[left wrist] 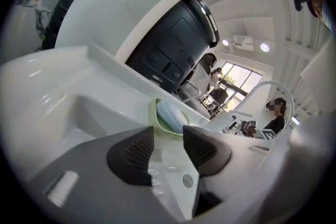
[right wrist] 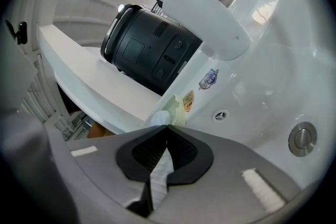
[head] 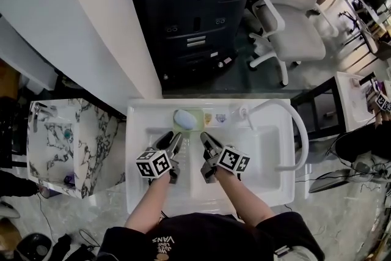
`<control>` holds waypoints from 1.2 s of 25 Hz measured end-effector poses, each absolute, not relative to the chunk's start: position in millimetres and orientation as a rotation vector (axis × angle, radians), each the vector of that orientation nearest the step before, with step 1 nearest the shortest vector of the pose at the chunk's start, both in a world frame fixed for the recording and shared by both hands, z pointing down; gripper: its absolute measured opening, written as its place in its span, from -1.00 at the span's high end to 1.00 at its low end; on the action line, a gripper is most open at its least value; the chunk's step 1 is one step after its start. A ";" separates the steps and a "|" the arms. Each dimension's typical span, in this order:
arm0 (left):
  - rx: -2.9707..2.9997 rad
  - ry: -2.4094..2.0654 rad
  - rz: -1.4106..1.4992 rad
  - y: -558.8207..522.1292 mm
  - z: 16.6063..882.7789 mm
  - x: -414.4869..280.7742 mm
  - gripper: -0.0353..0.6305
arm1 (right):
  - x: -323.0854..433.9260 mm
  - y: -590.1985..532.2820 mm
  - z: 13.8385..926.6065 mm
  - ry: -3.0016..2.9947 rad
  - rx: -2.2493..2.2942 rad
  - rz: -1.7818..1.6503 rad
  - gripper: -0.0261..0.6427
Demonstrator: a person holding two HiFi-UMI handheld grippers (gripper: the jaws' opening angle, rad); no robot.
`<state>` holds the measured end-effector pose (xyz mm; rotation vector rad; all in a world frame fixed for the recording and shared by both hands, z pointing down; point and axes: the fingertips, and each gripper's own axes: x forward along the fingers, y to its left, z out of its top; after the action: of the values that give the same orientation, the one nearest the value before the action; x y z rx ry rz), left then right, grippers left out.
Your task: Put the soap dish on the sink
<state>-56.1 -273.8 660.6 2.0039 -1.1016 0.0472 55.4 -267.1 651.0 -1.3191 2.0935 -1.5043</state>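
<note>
A pale green soap dish (head: 198, 114) with a light blue bar of soap (head: 185, 119) rests on the back ledge of the white sink (head: 137, 113). My left gripper (head: 171, 141) hovers over the basin just in front of the dish. It is open, with nothing between its pads. In the left gripper view the dish (left wrist: 153, 113) and soap (left wrist: 170, 115) lie just beyond the left gripper (left wrist: 168, 136). My right gripper (head: 206, 139) is beside it, shut and empty. In the right gripper view the dish (right wrist: 176, 107) peeks over the right gripper (right wrist: 166, 131).
A curved white faucet (head: 293, 125) arches over the sink's right side, and the drain (right wrist: 302, 138) sits in the basin. A black cabinet (head: 195, 9) stands behind the sink. A white office chair (head: 293, 21) is at back right. A marble-patterned sink (head: 67, 143) stands to the left.
</note>
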 end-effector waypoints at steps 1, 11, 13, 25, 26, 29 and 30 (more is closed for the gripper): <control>2.009 -1.104 0.048 -272.2 658.4 -56.9 0.34 | 56.6 -265.5 648.9 2.095 -1.324 -1.496 0.91; 2.103 -1.088 0.014 -252.1 625.6 -66.6 0.34 | 72.4 -238.5 622.9 2.115 -1.438 -1.328 0.91; 2.122 -1.076 0.012 -245.5 619.1 -69.2 0.34 | 72.2 -230.8 609.0 2.101 -1.431 -1.285 0.91; 2.219 -1.005 -0.045 -198.6 576.4 -83.6 0.51 | 66.1 -172.5 563.1 2.099 -1.417 -1.139 0.91; 2.225 -1.006 -0.051 -194.1 572.5 -84.6 0.52 | 64.9 -168.7 558.2 2.118 -1.410 -1.127 0.91; 2.248 -1.009 -0.057 -180.9 563.2 -85.1 0.55 | 64.6 -159.6 545.8 2.173 -1.389 -1.093 0.91; 2.257 -1.011 -0.057 -176.9 560.6 -84.3 0.57 | 65.6 -157.1 543.0 2.188 -1.380 -1.085 0.91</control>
<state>-84.3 -176.9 560.6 2.2572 -1.0110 -0.0565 65.6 -157.1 543.0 -1.3796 2.1881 -1.0855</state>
